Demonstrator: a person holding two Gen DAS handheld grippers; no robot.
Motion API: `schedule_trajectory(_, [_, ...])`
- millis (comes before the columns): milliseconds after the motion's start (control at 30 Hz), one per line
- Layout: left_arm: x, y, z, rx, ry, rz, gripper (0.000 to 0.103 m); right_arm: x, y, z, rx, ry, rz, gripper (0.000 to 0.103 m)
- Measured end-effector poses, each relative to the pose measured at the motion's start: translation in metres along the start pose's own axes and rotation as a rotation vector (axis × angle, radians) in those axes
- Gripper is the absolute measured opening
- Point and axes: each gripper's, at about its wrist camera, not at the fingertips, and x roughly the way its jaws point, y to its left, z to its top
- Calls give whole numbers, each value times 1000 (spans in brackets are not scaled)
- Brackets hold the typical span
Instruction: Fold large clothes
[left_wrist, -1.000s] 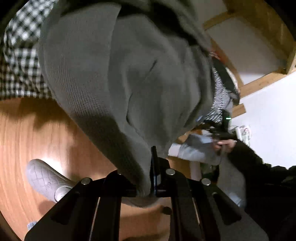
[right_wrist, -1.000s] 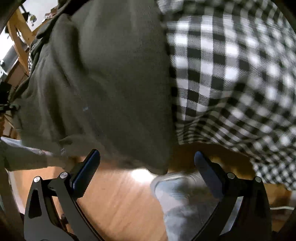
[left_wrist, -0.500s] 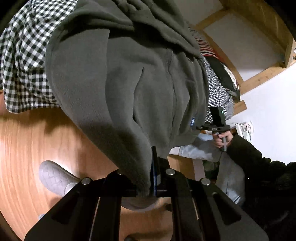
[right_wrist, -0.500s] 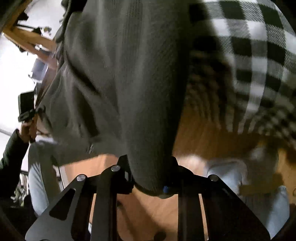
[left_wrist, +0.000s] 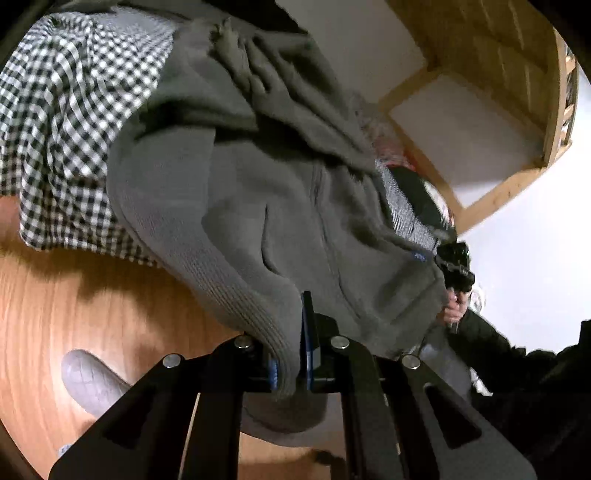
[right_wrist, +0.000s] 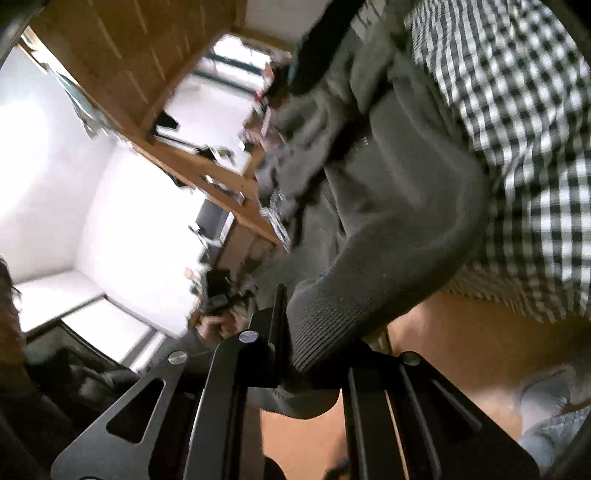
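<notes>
Two-tone check sheet (left_wrist: 66, 122) over wood floor (left_wrist: 74, 295), white walls.

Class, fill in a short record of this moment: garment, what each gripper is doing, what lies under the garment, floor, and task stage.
garment: grey jumper, hanging off the bed edge
left gripper: jaws shut on the jumper's ribbed hem
right gripper: jaws shut on the ribbed hem, having just closed
under garment: checked cover
floor: wood, grey slipper on it
stage: both corners gripped, no fold made yet
</notes>
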Motion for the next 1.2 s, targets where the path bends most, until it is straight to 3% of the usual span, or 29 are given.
schedule_trajectory(100, [-8,-1,9,6,-37,-13,8,-10,10,6,3,-76,68,9])
schedule_trajectory(167, [-13,-4,16,20,-51,-12,8,7,29,13,-11,-95,91,9])
schedule_trajectory(600, [-52,-15,74,37,-162,-15,9,36,79,102,-92,-198,106,9])
schedule_trajectory(733, [-60,-21,105,64,-172,-51,9,42,87,125,-100,-241,99,9])
schedule_trajectory(967, [-63,-24,178,96,-186,-52,9,63,97,191,-78,-291,10,9])
schedule_trajectory(1200, [-44,5,241,79,-187,26,9,101,90,271,-10,-345,-109,9])
